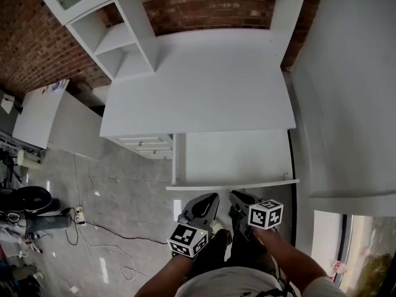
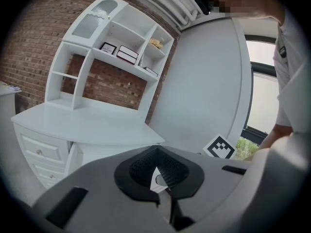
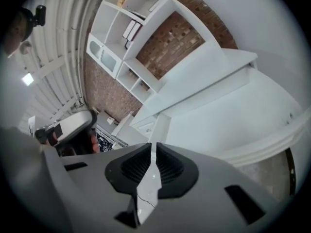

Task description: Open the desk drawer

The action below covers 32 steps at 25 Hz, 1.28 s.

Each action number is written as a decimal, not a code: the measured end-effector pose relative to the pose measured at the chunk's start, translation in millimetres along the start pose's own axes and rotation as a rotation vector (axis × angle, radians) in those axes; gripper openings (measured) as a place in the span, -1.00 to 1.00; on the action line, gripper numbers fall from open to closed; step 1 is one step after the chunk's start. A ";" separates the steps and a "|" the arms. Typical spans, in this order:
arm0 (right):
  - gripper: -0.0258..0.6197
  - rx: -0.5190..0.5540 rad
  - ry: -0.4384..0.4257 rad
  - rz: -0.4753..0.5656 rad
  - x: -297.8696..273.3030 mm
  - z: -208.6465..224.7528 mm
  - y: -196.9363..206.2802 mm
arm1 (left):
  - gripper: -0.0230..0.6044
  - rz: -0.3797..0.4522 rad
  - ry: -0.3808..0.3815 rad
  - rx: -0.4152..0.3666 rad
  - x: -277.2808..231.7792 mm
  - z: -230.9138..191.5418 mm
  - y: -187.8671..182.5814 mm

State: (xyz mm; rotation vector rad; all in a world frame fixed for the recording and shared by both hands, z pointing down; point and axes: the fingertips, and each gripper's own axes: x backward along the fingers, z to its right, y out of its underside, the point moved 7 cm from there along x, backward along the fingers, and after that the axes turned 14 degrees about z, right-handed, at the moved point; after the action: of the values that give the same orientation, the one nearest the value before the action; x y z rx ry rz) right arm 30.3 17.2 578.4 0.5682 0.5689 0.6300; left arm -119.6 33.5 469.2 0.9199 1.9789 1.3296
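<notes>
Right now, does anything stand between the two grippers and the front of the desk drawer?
Nothing visible does. The drawer is already pulled out from under the desk top, and its front edge lies just ahead of the left gripper and the right gripper. Both hold nothing.

The left tool and the right tool are both cased in smooth grey shells with rounded edges. Black, finely ribbed pads are set in a dark recess at the jaws, and narrow black slots are cut into the shell beside that recess. A cube with black-and-white square markers is carried on the left tool, and a second cube of the same pattern is seen just right of the left tool. A white top with a short white sleeve is worn, and dark trousers are seen just beside the left tool.
</notes>
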 end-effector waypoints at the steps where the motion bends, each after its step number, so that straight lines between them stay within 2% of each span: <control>1: -0.79 0.019 -0.021 0.010 0.4 -9.9 -10.2 | -0.89 0.006 -0.002 0.004 0.1 0.7 -7.1; 6: -0.81 0.116 -0.110 0.066 3.8 -53.0 -55.2 | -0.89 0.054 -0.013 -0.005 -0.8 2.9 -40.1; 11: -0.82 0.214 -0.161 0.124 7.3 -93.7 -95.8 | -0.89 0.101 -0.027 -0.016 -0.3 3.6 -76.3; 24: -0.86 0.393 -0.230 0.256 22.7 -159.4 -182.8 | -0.89 0.221 -0.030 -0.051 -4.1 14.4 -150.6; 32: -0.86 0.502 -0.247 0.308 28.8 -181.3 -203.7 | -0.89 0.282 -0.027 -0.110 -4.8 20.7 -181.4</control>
State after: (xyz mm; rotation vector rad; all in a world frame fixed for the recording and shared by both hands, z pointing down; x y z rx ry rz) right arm 10.8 -43.7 311.8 1.2051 0.4063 0.6956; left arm -141.2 -7.4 292.5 1.1895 1.7835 1.5533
